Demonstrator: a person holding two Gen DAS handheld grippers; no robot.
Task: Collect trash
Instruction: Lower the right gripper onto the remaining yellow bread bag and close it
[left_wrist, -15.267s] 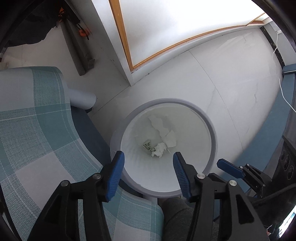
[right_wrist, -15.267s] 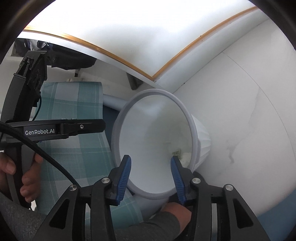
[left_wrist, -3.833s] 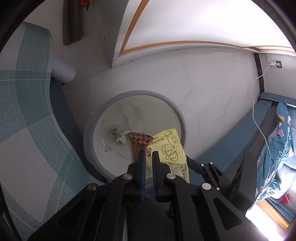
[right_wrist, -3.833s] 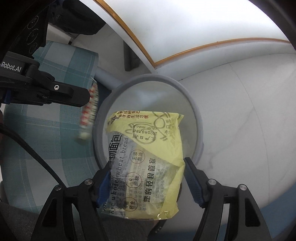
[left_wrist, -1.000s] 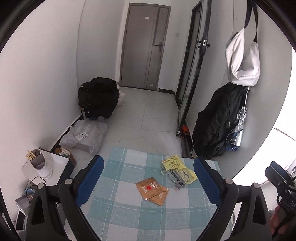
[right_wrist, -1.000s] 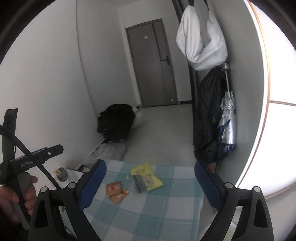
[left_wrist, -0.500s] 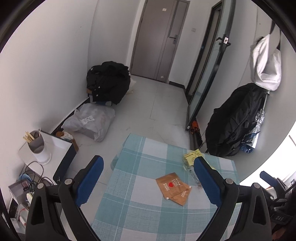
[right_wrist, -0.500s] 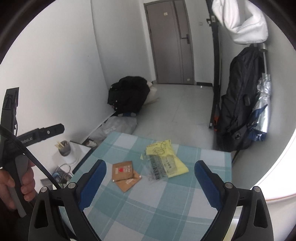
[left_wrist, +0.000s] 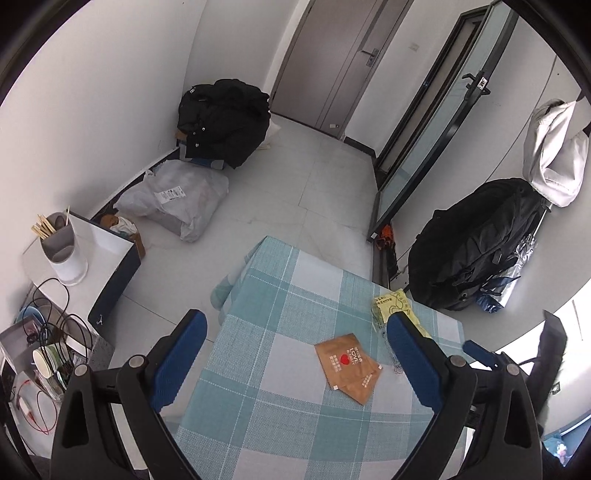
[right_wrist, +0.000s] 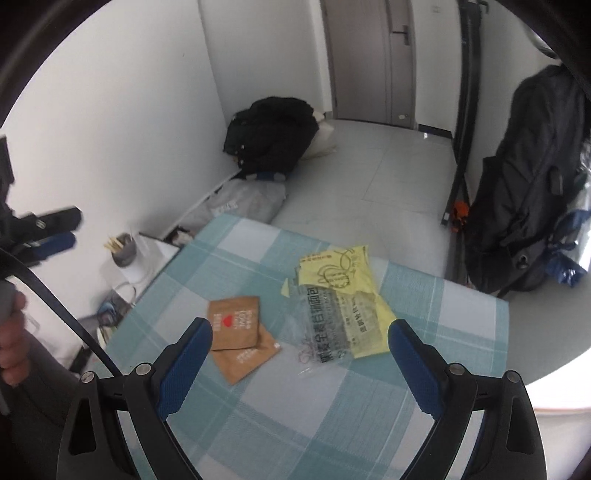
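Observation:
Two brown paper packets (left_wrist: 347, 365) (right_wrist: 236, 325) lie overlapping on the teal checked tablecloth (left_wrist: 266, 387) (right_wrist: 332, 413). A yellow and clear bread wrapper (right_wrist: 340, 299) lies just right of them; in the left wrist view (left_wrist: 391, 306) it is partly hidden behind a finger. My left gripper (left_wrist: 295, 362) is open and empty above the table's near side. My right gripper (right_wrist: 299, 365) is open and empty, held above the packets and wrapper. The trash bin is out of view.
A low white side table with a chopstick holder (left_wrist: 62, 243) and cables stands left of the table. Black bags (left_wrist: 225, 118), a grey parcel bag (left_wrist: 173, 199) and a hanging black backpack (left_wrist: 476, 243) lie around the floor. A door stands at the back.
Both grippers have tilted down and come closer to the table, so the packets and wrapper look larger. Both stay open and empty.

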